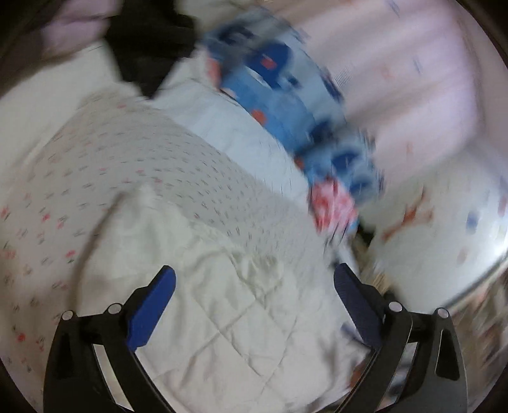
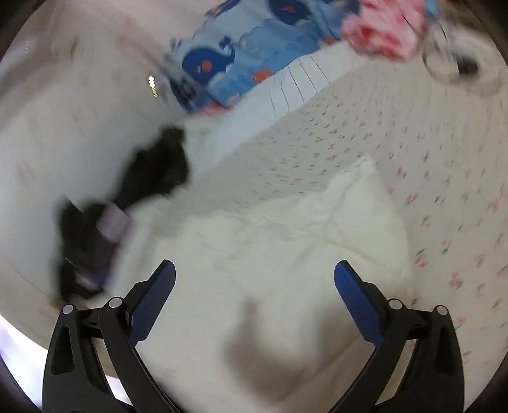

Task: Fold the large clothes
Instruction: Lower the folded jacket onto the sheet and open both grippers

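Note:
A cream-white quilted garment (image 1: pixel 222 311) lies crumpled on a bed with a small floral-print sheet (image 1: pixel 133 159). My left gripper (image 1: pixel 254 279) is open and empty just above the garment, its blue pads wide apart. In the right wrist view the same white garment (image 2: pixel 285 254) fills the lower middle, and my right gripper (image 2: pixel 254 273) is open and empty above it. Both views are motion-blurred.
A blue whale-print fabric (image 1: pixel 270 95) (image 2: pixel 241 63) lies along the far side of the bed beside a pink-and-red item (image 1: pixel 333 203) (image 2: pixel 381 28). A black garment (image 1: pixel 149 47) (image 2: pixel 152 171) lies at the bed's edge. Pale light-blue cloth (image 1: pixel 228 127) borders the floral sheet (image 2: pixel 412 159).

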The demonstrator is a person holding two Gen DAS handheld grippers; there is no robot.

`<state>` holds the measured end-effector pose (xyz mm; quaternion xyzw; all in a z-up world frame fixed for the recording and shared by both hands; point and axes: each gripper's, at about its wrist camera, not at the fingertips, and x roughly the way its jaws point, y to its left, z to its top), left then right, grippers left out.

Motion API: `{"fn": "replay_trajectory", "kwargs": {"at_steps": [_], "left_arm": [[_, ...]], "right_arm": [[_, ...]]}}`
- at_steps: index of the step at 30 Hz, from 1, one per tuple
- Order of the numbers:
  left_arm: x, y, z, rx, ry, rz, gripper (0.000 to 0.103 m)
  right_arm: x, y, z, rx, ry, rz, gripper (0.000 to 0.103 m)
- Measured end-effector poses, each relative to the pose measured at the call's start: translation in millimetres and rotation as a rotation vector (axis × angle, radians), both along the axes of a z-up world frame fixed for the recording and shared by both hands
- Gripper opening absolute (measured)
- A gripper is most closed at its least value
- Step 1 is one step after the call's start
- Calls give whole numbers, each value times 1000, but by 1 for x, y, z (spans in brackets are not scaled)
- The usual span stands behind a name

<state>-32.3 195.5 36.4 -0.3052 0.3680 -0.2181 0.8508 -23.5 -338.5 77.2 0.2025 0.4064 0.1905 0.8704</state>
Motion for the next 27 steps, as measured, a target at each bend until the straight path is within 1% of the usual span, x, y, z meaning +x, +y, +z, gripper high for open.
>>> {"fn": "replay_trajectory", "kwargs": {"at_steps": [2,3,4,6,7,8,9,10,11,12,13,15,16,17,18,20,21,22,23,24,25,27], "left_arm": [[7,-39,-3,141,-28,-51,95],[15,-62,-9,242,-50,-81,95],[22,-72,-17,282,-46,-98,95],[41,-80,-44,326,14,-90,95],[54,-76,-70,344,79,-55,95],[61,-69,-91,333,132,-35,95],[65,-58,-108,279,167,-22,95],[63,-55,-110,260,167,-12,93],[61,-53,-108,262,164,-6,93],[58,-54,-102,284,160,1,93],[52,-57,-91,332,139,14,93],[43,-60,-69,385,55,30,94],[40,-63,-57,419,4,50,96],[40,-65,-49,438,-25,66,96],[41,-67,-45,463,-51,87,96],[48,-73,-44,497,-54,113,96],[55,-75,-52,520,-41,118,96],[57,-75,-61,532,-24,116,96],[58,-74,-65,535,-8,117,96],[60,-70,-76,525,19,125,96],[60,-70,-78,517,20,133,96],[61,-75,-79,531,13,144,96]], "right_arm": [[8,17,-11,-95,12,-6,97],[13,24,-19,-136,12,-7,97],[19,33,-30,-188,13,-7,97],[35,48,-61,-323,35,-9,97],[38,52,-74,-347,29,-7,97],[42,55,-79,-346,24,-7,97],[44,58,-81,-341,27,-6,97],[46,60,-79,-355,37,-5,97],[47,65,-76,-385,50,-4,97],[45,68,-69,-408,39,-14,97],[42,72,-59,-415,11,-20,97],[42,90,-33,-408,-81,0,97],[45,99,-25,-414,-105,9,97],[53,115,-15,-419,-130,39,97],[62,127,-12,-427,-135,61,97],[88,155,-22,-484,-104,104,97],[103,166,-37,-528,-71,121,97],[119,175,-64,-592,1,138,97],[131,176,-87,-595,77,158,97],[139,172,-102,-550,137,167,97],[142,167,-106,-511,151,158,97],[141,160,-98,-476,157,152,97]]}}
